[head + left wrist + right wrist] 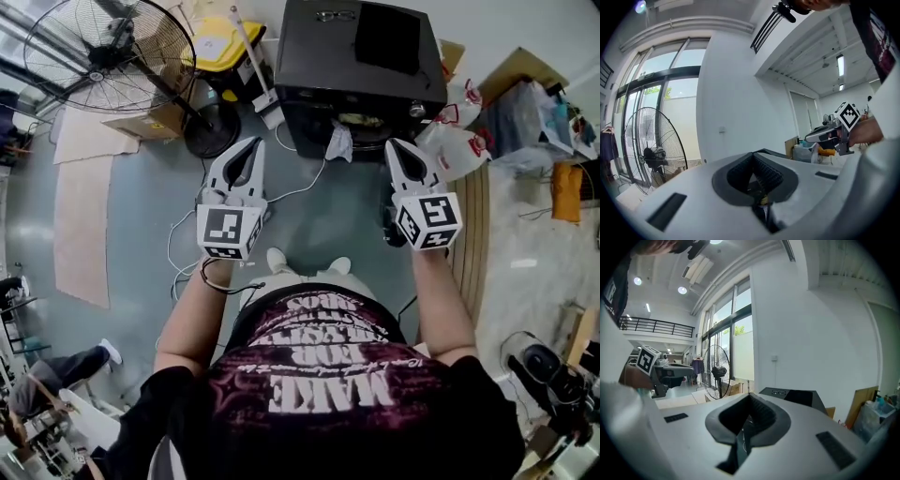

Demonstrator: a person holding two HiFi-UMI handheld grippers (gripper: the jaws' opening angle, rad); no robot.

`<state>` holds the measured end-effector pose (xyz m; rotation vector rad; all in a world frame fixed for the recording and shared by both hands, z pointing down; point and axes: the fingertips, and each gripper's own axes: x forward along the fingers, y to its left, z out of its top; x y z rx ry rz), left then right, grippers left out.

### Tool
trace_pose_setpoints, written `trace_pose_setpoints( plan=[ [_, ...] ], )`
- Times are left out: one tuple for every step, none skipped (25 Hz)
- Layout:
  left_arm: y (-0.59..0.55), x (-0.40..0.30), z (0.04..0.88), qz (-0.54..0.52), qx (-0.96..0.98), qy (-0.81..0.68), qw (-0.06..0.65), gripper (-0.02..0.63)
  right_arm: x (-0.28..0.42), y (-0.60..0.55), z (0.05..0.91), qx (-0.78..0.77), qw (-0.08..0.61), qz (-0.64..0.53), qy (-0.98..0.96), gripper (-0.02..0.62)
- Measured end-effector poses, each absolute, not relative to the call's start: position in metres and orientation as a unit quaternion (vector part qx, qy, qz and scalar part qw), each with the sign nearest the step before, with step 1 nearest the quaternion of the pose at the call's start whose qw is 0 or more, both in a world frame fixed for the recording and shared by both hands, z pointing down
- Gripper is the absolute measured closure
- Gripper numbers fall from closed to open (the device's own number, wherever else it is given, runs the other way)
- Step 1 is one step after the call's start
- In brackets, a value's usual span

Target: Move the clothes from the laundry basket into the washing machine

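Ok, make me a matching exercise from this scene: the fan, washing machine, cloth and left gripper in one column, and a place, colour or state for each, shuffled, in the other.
Things:
1. fan
2. washing machine
3. cloth
4. left gripper

Descriptions:
A. shut, with nothing in it
B. black box straight ahead
C. hangs at the machine's front
D. stands off to the left of the machine

Pairs: 1-D, 2-B, 3-C, 4-A

Black boxy washing machine [361, 75] — white cloth [339, 143] at its front opening.
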<state>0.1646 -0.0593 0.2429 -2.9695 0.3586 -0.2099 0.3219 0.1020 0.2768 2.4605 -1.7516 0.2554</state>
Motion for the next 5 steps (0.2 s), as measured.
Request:
trace_pose_setpoints(
  plan=[
    [-0.064,0.162,0.243,-0.071,-0.988,0.116,0.073,0.601,0.322,0.098,0.276,0.813,0.057,0.083,-0.573,0.592],
    [-0.07,0.159,0.243,-0.072,-0.988,0.113,0.073,0.601,0.321,0.095,0.275,0.816,0.058,0.083,-0.569,0.592],
    [-0.075,0.155,0.244,-0.074,-0.988,0.11,0.074,0.601,0.32,0.091,0.274,0.819,0.059,0.083,-0.565,0.592],
    [-0.08,0.151,0.245,-0.075,-0.988,0.109,0.074,0.601,0.319,0.086,0.274,0.822,0.059,0.084,-0.561,0.592],
    [-0.086,0.146,0.246,-0.077,-0.989,0.107,0.073,0.601,0.317,0.082,0.274,0.824,0.06,0.084,-0.557,0.592]
  ],
)
